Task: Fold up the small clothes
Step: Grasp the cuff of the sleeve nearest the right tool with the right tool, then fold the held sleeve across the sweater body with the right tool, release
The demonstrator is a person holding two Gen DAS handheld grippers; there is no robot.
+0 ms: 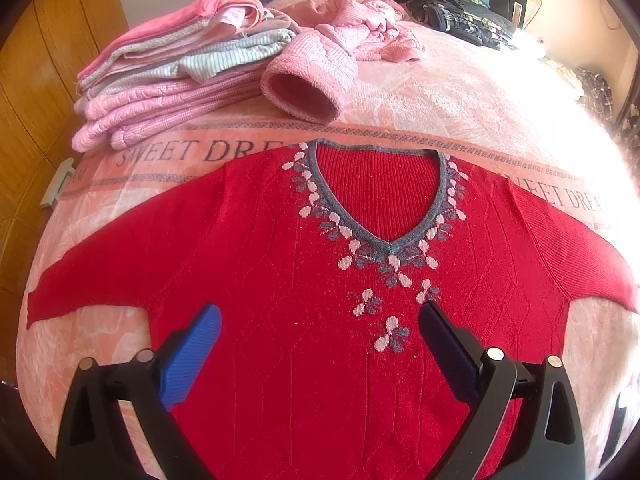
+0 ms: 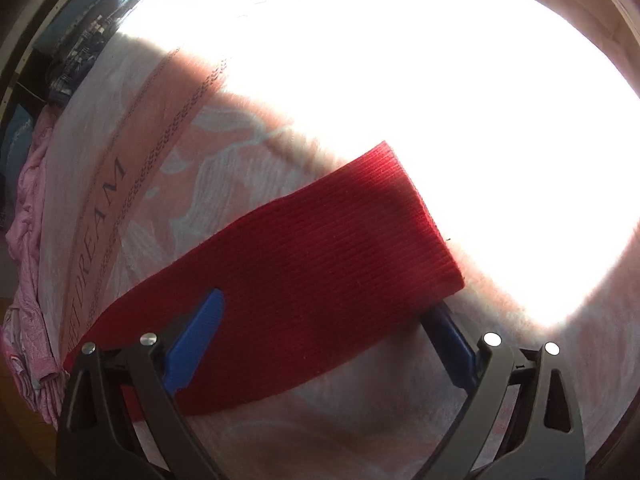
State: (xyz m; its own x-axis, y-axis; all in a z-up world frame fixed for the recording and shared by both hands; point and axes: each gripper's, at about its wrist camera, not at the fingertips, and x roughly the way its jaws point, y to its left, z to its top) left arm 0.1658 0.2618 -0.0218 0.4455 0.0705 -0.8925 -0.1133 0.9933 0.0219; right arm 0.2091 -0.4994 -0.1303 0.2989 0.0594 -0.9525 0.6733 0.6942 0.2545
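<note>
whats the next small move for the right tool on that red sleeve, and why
Probably close the right tool on the red ribbed knit sleeve. Its blue fingers stand open astride the sleeve near the cuff, gripping nothing, while the red V-neck sweater lies flat and unfolded with both sleeves spread out.

Left gripper [image 1: 320, 320] hovers with its blue-padded jaws spread wide, holding nothing, while the right gripper [image 2: 326, 312] sits low, jaws just as wide, nothing clamped.

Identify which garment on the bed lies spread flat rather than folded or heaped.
The red sweater, sleeves out under the open left gripper; the pink stack is folded, the pink quilted garment heaped.
</note>
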